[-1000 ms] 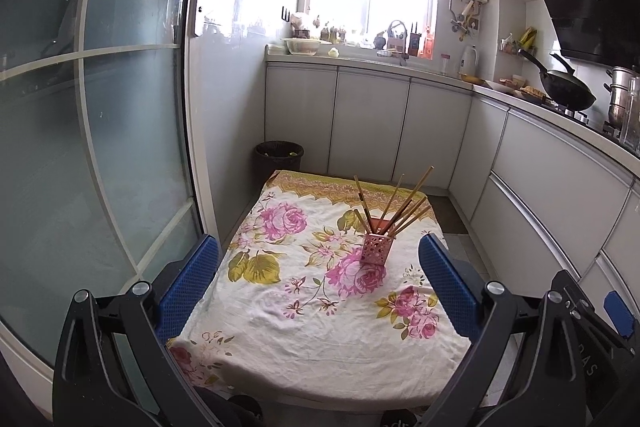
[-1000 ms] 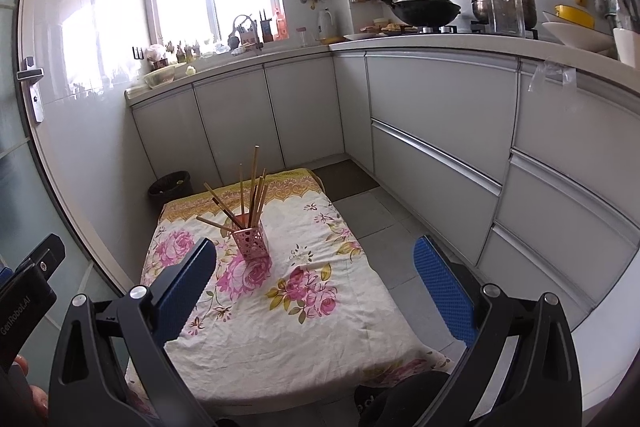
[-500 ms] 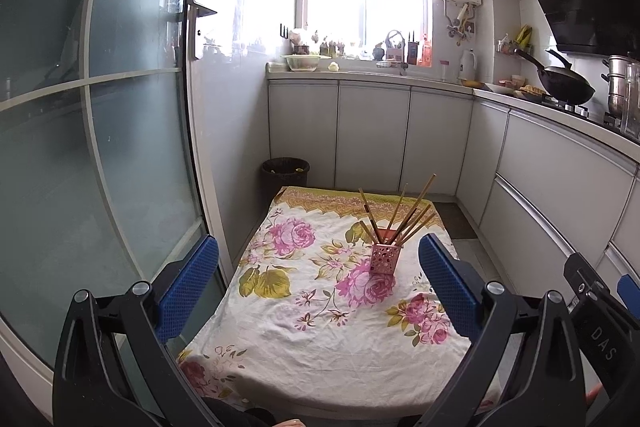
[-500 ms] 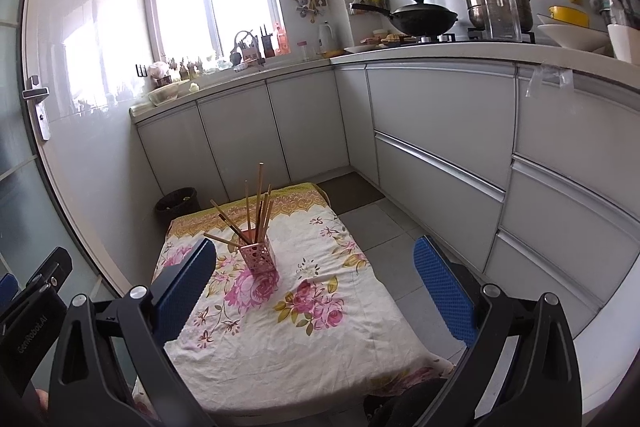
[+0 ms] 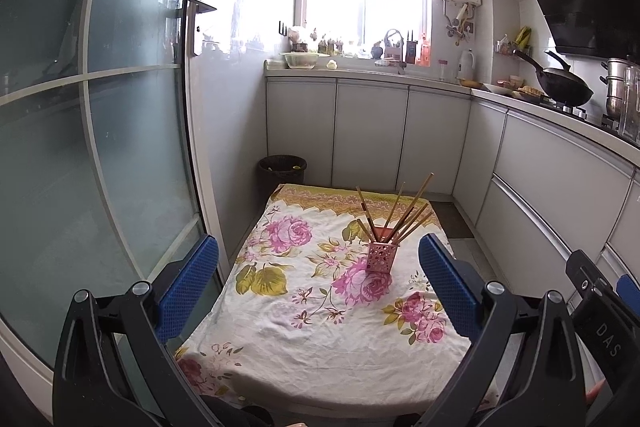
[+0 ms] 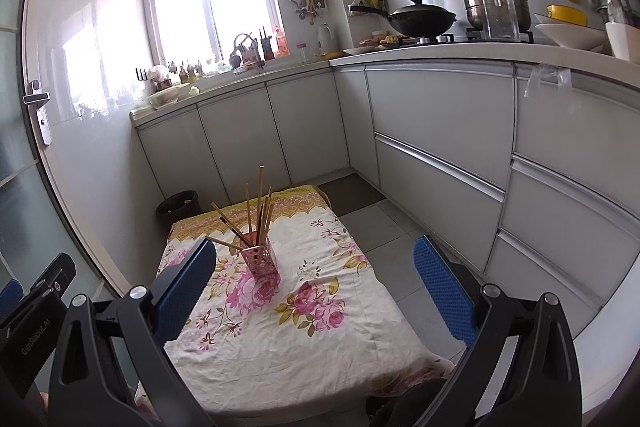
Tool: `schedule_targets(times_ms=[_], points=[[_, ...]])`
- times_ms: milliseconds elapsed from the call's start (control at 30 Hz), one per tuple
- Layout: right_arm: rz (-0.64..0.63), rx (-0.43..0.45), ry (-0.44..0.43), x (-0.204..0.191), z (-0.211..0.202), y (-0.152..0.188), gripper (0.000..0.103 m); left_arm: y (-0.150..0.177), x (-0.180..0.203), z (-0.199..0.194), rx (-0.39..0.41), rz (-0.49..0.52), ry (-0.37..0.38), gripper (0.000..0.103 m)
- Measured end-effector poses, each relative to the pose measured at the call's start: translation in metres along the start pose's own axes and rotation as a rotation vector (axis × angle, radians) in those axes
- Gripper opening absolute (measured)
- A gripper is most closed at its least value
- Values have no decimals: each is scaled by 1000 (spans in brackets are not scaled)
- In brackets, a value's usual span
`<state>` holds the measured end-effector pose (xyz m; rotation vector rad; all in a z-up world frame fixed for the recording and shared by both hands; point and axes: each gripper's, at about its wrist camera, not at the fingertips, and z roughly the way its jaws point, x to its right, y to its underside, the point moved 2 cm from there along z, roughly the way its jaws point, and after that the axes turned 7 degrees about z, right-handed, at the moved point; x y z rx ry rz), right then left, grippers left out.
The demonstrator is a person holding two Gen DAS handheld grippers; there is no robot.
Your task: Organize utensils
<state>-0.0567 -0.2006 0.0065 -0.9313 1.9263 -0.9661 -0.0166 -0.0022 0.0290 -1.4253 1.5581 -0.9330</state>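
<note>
A pink perforated utensil holder (image 5: 382,257) stands upright on a low table covered with a floral cloth (image 5: 304,343). Several wooden chopsticks (image 5: 404,215) fan out of it. It also shows in the right wrist view (image 6: 260,259) with the chopsticks (image 6: 256,211) on the same cloth (image 6: 304,351). My left gripper (image 5: 318,279) is open and empty, held back above the table's near end. My right gripper (image 6: 314,287) is open and empty, held above the table's near right side.
A frosted glass door (image 5: 100,147) runs along the left of the table. A dark waste bin (image 5: 282,173) stands beyond the table's far end. White cabinets (image 6: 440,155) line the far wall and right side, with a wok (image 6: 420,19) and pots on the counter.
Both grippers have drawn back and risen, so the table and holder look smaller and lower in both views. The holder and chopsticks have not moved.
</note>
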Motion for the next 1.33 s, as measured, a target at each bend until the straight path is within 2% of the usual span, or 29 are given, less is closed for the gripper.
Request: schedule_targets(times_ms=[533,667,767,833,1067,1333], points=[[1,-17,-4,1,2,-1,96,1,1,0,-5,-5,9,96],[5,-19,-5,3,2,-1,96,4,1,1,0,-4,62,96],[7,-21,-3,3,3,-1,96,5,-6,-1,27,-54,106,96],[8,-22,0,4,3,0,96,3,-5,-1,35,-30,76,95],[11,-27,-2,6,4,0,96,2,-1,-7,67,-3,84,95],[14,-16,-2,7,1,-1,96,0,-1,-4,41,2,20,96]])
